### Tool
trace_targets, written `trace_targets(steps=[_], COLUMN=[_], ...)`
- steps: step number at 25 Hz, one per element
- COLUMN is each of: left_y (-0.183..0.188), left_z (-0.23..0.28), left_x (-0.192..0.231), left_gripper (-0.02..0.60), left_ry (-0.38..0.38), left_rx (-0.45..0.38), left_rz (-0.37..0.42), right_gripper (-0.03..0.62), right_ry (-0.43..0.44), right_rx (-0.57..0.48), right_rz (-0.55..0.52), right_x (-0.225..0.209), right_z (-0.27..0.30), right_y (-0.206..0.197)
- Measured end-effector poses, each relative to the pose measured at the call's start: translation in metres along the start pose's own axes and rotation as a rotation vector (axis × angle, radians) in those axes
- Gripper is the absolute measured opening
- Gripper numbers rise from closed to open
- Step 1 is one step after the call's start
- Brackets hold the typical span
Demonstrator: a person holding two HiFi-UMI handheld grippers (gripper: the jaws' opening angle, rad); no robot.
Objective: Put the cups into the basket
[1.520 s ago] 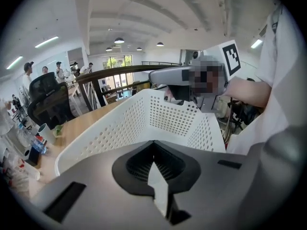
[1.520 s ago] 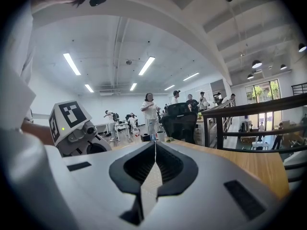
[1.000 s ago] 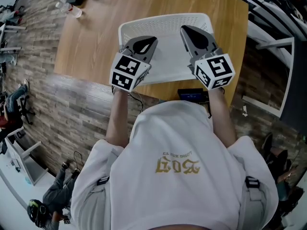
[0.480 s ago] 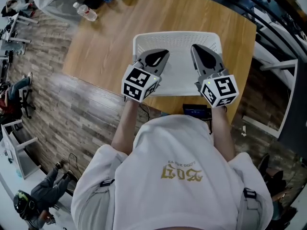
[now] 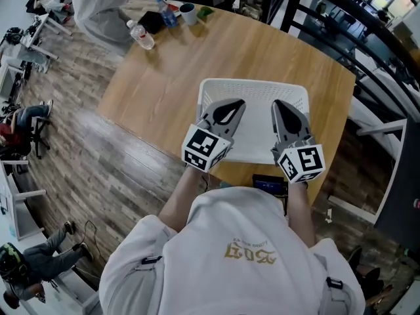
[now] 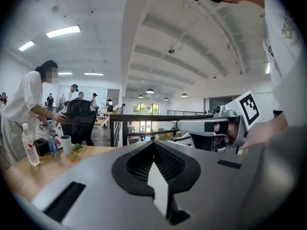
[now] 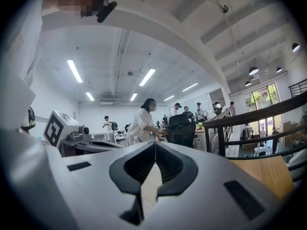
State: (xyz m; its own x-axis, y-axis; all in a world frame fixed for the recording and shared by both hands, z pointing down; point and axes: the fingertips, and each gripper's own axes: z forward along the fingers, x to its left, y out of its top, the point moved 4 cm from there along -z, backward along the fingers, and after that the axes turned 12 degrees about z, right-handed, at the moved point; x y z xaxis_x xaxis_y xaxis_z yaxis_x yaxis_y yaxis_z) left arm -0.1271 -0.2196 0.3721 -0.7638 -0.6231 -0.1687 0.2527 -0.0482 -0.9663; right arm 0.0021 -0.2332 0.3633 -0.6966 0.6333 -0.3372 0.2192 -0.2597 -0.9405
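A white mesh basket [image 5: 256, 87] stands on the wooden table [image 5: 164, 77] near its front edge, with nothing in it. My left gripper [image 5: 236, 105] and right gripper [image 5: 278, 105] hang side by side over the basket's near half. Both are shut with nothing between the jaws. In the left gripper view the left gripper [image 6: 153, 143] points level across the room, and a white cup [image 6: 65, 144] stands far off on the table's end. The same cup [image 5: 188, 12] sits at the far left corner in the head view. The right gripper [image 7: 155, 144] shows its tips meeting.
Beside the cup are two plastic bottles [image 5: 142, 35] [image 5: 164, 12] and a green item [image 5: 205, 12]. A person in white [image 5: 105, 5] stands at that corner. A dark railing [image 5: 341, 18] runs past the table's right side. A black device [image 5: 268, 186] lies at the front edge.
The head view has tilted up: basket and grippers sit lower in the frame, and the table's far corner with cup and bottles has come into view. Both grippers stay shut over the basket.
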Motion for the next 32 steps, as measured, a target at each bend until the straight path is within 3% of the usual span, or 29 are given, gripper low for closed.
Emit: trace_targets(steps=[5,14,20,32], left_y=[0.011,0.04,0.047,0.078], left_z=[-0.014,-0.056,-0.075,-0.097], left_x=[0.002,0.009,0.008,0.003], left_gripper=[0.008,0.008,0.008,0.008], left_ry=[0.065,0.293,0.334,0.398], left_rx=[-0.047,-0.172,-0.171,-0.244], left_rz=[0.011,0.074,0.055,0.132], right_gripper=[0.012,0.012,0.012,0.012], right_ry=[0.023,-0.048,-0.065,-0.083], right_rx=[-0.066,-0.115,-0.129,-0.157], right_rz=[0.007,-0.032,-0.046,-0.069], right_x=[0.005,0.014,0.018,0.025], right_z=[-0.01,-0.031,-0.037,-0.063], right_y=[0.011,0.023,0.034,0.053])
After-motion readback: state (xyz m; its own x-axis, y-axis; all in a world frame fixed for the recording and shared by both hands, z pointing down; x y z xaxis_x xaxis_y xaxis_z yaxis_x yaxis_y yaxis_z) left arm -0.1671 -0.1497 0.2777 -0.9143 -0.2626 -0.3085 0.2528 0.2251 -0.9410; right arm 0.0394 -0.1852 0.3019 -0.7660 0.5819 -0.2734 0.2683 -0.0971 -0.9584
